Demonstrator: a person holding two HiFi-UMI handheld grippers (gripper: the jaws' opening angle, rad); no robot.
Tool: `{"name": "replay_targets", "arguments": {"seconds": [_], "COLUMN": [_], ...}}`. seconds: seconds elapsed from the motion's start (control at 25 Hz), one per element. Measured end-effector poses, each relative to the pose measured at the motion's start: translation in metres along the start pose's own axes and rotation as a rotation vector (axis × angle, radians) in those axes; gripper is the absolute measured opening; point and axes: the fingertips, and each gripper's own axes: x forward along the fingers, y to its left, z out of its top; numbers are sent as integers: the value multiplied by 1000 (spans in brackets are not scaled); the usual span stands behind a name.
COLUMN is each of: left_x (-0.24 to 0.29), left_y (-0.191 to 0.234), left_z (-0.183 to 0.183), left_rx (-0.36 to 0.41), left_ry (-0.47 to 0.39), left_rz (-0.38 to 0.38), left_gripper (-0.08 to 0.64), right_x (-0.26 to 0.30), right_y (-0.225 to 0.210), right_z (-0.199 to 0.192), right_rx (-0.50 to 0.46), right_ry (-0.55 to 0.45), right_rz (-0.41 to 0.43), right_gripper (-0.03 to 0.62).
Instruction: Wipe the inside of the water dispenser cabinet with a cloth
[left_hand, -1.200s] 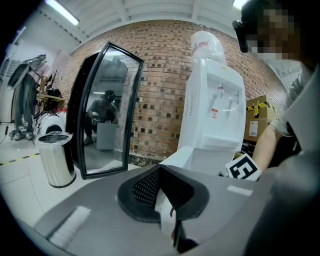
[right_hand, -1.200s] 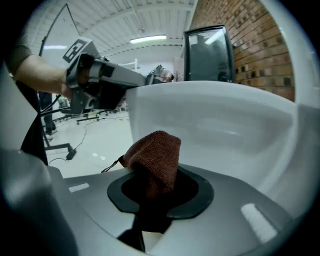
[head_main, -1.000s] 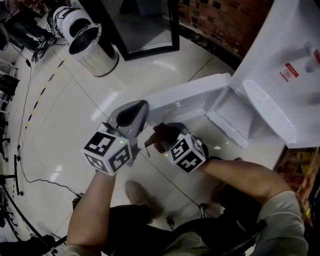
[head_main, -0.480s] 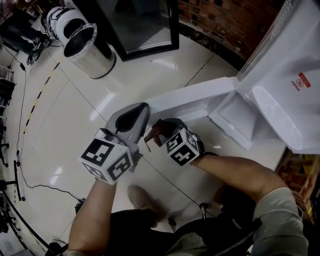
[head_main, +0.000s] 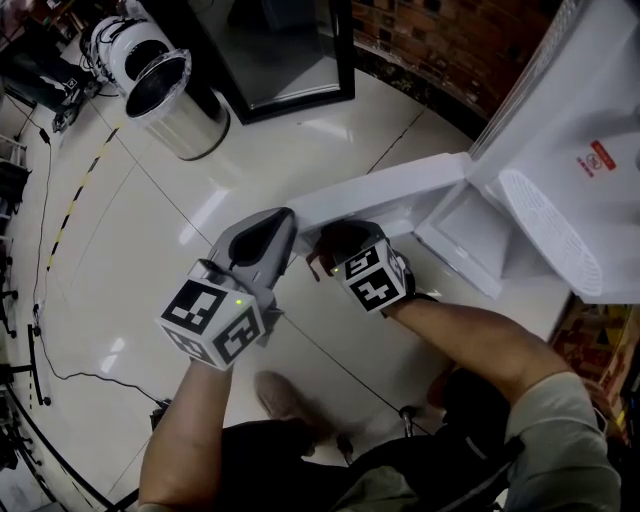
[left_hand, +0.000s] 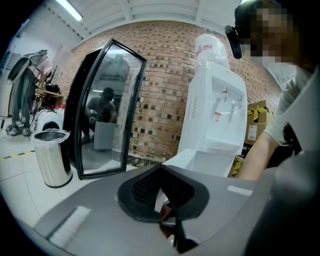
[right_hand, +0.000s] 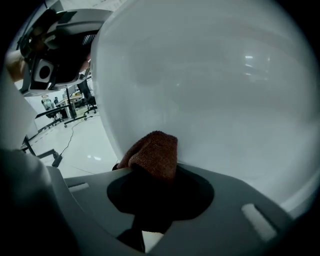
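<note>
The white water dispenser (head_main: 570, 150) stands at the right of the head view, its cabinet door (head_main: 380, 195) swung open toward me and the cabinet's inside (head_main: 470, 235) showing. My right gripper (head_main: 338, 240) is shut on a brown cloth (head_main: 322, 258) and holds it against the door's white inner face. In the right gripper view the cloth (right_hand: 155, 155) bulges from the jaws and touches that white panel (right_hand: 215, 85). My left gripper (head_main: 268, 235) hangs just left of the door's end, shut with nothing in it. The left gripper (left_hand: 162, 192) faces the dispenser (left_hand: 215, 115).
A steel waste bin (head_main: 175, 95) stands on the shiny tiled floor (head_main: 150, 220) at the upper left. A black-framed glass panel (head_main: 290, 50) leans against the brick wall (head_main: 440, 40). Cables run along the left edge. Cardboard boxes (left_hand: 257, 122) sit beside the dispenser.
My right gripper has carried the cloth up and right, from beside the left gripper onto the door's inner face. The left gripper has stayed where it was.
</note>
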Motion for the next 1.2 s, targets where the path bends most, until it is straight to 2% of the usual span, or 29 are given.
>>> {"name": "replay_targets", "arguments": {"seconds": [0.2,0.32,0.52,0.64,0.76,0.92,1.08,1.2], "left_x": [-2,-2,-3,-3,-1,2,4,6], "left_y": [0,0,0,2,4,7,8,9], "left_z": [-1,0,0,0,1,3,3,4], "left_rx": [4,1,-5,4,7,7,9,6], "left_ry": [4,0,0,1,0,0,-1,-4], "left_rz": [-5,2,22,34,45,51,52,56], "left_gripper": [11,11,11,11,12,12,12,12], "right_x": [-8,-16,-43,-64,-80,-99,-116,-119], "right_y": [-13,-28,-85,-122,-133,-148,-176,-192], "right_z": [-2,-6,-23,-33,-44,-64,-83,-89], "right_rx": [14,66,202,242,267,370,412,438], "right_ry": [6,-18,-45,-51,-51,-47,-32,-29], "right_rz": [-47,-106,-258,-332,-356,-402,-486,-514], "right_gripper": [112,114,114,114,104,104,104,104]}}
